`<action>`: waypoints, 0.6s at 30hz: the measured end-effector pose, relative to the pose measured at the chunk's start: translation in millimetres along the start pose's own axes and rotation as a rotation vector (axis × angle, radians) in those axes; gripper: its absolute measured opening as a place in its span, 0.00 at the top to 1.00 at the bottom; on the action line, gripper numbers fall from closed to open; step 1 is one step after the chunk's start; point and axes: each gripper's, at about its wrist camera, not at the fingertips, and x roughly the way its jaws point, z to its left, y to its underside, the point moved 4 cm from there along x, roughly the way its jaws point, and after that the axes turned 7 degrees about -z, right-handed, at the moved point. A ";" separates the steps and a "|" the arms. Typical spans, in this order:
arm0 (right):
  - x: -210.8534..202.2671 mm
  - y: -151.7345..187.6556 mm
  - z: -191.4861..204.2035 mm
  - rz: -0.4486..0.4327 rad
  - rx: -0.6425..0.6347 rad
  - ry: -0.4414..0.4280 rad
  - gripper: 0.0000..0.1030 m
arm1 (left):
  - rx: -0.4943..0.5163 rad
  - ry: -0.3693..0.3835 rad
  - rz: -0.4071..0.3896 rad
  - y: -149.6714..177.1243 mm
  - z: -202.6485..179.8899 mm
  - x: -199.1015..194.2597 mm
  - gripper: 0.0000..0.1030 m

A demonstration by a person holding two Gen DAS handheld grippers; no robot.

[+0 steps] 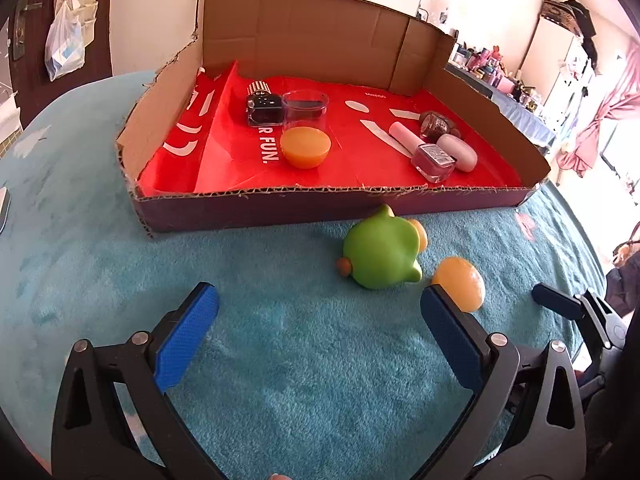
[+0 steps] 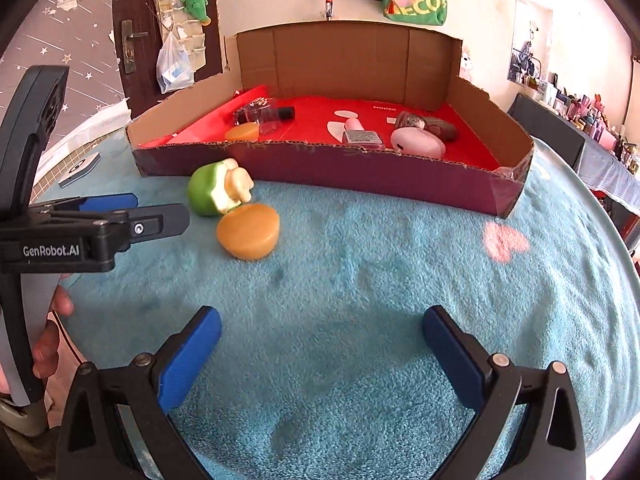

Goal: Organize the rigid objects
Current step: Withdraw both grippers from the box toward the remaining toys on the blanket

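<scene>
A green toy figure point(image 1: 380, 254) lies on its side on the teal cloth, just in front of the cardboard box point(image 1: 280, 204). An orange dome-shaped piece point(image 1: 460, 282) lies right of it. Both show in the right wrist view, the toy point(image 2: 208, 190) and the orange piece point(image 2: 248, 232). My left gripper point(image 1: 320, 312) is open and empty, a little short of them. My right gripper point(image 2: 322, 334) is open and empty over bare cloth, to the right of the left gripper point(image 2: 132, 210). The box holds a second orange piece point(image 1: 306, 146), a clear cup point(image 1: 306, 108), dark bottles point(image 1: 264, 108) and pink items point(image 1: 458, 152).
The box has a red paper liner point(image 1: 360, 140) and tall back walls. A small flat device point(image 2: 80, 168) lies on the cloth at the far left. A pink heart mark point(image 2: 506, 244) is on the cloth at right. Behind are a door and cluttered shelves.
</scene>
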 end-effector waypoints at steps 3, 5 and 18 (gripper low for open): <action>0.2 0.0 -0.2 0.000 0.004 -0.002 0.00 | -0.018 0.012 -0.001 -8.1 -4.6 6.6 0.00; -0.1 -0.2 -0.2 -0.001 0.006 -0.005 0.00 | -0.024 0.010 -0.002 -12.1 -7.8 11.9 0.00; 6.4 -7.4 -0.5 0.018 0.011 0.003 0.00 | 0.033 -0.103 0.011 -2.0 12.8 5.0 0.00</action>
